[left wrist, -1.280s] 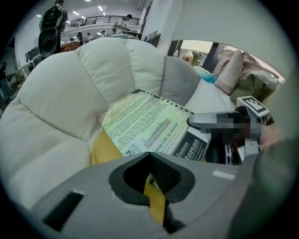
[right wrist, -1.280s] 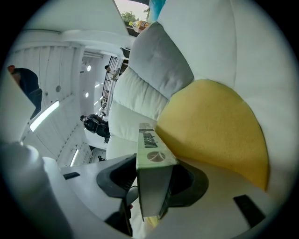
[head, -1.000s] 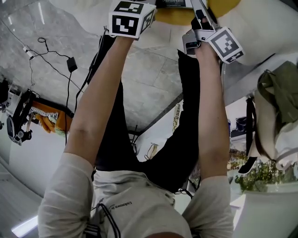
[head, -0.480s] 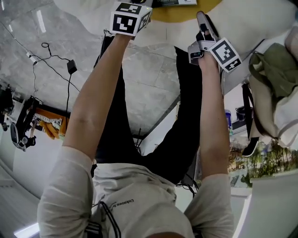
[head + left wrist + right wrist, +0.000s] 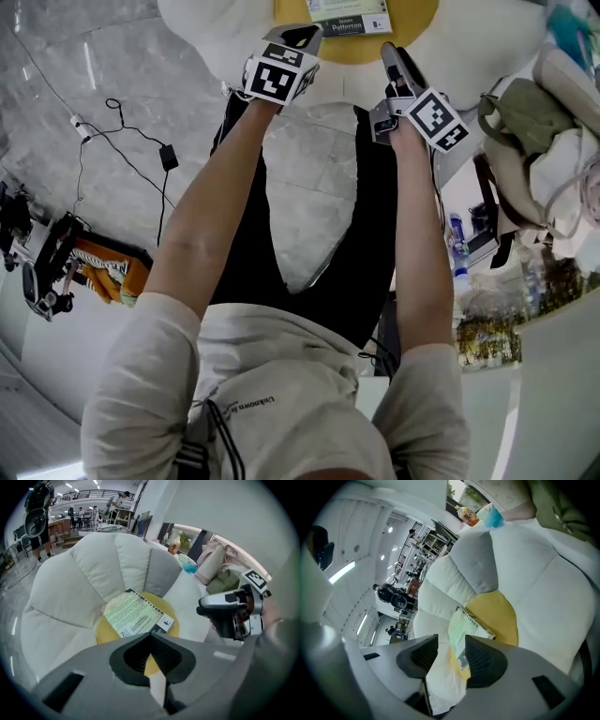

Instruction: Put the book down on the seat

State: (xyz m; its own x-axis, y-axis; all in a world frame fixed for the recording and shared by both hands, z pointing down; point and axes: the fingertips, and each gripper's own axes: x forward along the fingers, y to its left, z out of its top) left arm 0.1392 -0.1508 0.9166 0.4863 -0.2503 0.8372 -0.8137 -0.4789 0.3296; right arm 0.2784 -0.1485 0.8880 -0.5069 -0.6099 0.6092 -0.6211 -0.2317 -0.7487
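The book (image 5: 136, 613), pale green with a dark spine strip, lies flat on the yellow centre (image 5: 497, 616) of a white flower-shaped seat (image 5: 61, 588). Neither gripper touches it. In the head view the book (image 5: 350, 16) sits at the top edge, on the seat (image 5: 487, 47). My left gripper (image 5: 150, 637) hangs just short of the book, its jaws shut with nothing between them. My right gripper (image 5: 451, 651) is open and empty, with the book (image 5: 464, 632) showing through the gap. In the head view the left gripper (image 5: 281, 70) and right gripper (image 5: 403, 84) are side by side below the seat.
A green bag (image 5: 525, 122) and a pink bag (image 5: 211, 564) rest to the right of the seat. Bottles (image 5: 174, 545) stand behind it. Black cables (image 5: 122, 141) trail over the marble floor at left, near an orange item (image 5: 103, 267). People stand far back in the hall.
Both grippers have dropped lower in the head view, away from the book. The book and the seat's yellow centre show more fully at the top edge.
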